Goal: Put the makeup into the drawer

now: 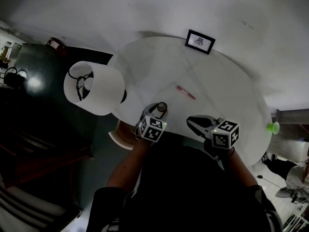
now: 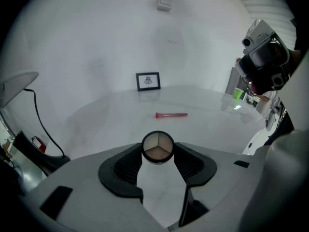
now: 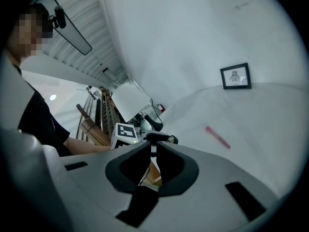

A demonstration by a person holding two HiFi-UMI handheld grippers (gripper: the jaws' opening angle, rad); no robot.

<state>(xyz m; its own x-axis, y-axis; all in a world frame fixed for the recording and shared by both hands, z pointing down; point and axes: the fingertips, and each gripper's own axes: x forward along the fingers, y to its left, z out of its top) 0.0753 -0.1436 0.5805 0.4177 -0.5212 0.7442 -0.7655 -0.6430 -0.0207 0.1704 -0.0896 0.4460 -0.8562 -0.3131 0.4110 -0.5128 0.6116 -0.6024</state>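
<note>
The left gripper (image 2: pixel 157 150) has its jaws partly open and clamped on a round compact (image 2: pixel 157 145). One pad presses on each side of its rim, right at the jaw tips. The compact is held clear of the white table (image 1: pixel 217 81), with its open face, three wedges of powder, turned towards the gripper's camera.

Ahead of this gripper and slightly to its right, well apart from it, a pink tube (image 2: pixel 171 114) lies flat on the table. Farther ahead, at the far edge by the wall, stands a small picture frame (image 2: pixel 147 81). To the gripper's left is a lamp (image 1: pixel 96 88) with a white shade.

The right gripper (image 3: pixel 153 146) is to the right of the left one, over the near edge of the table. Its jaws are pressed together with nothing between them. From its own view, the left gripper and the compact sit just past its tips, and the pink tube lies ahead and to the right. A small green thing (image 1: pixel 273 127) sits at the table's edge, off to this gripper's right.

A pale wooden edge (image 1: pixel 117 138) shows below the table's rim, just left of the left gripper. I cannot tell what it belongs to.
</note>
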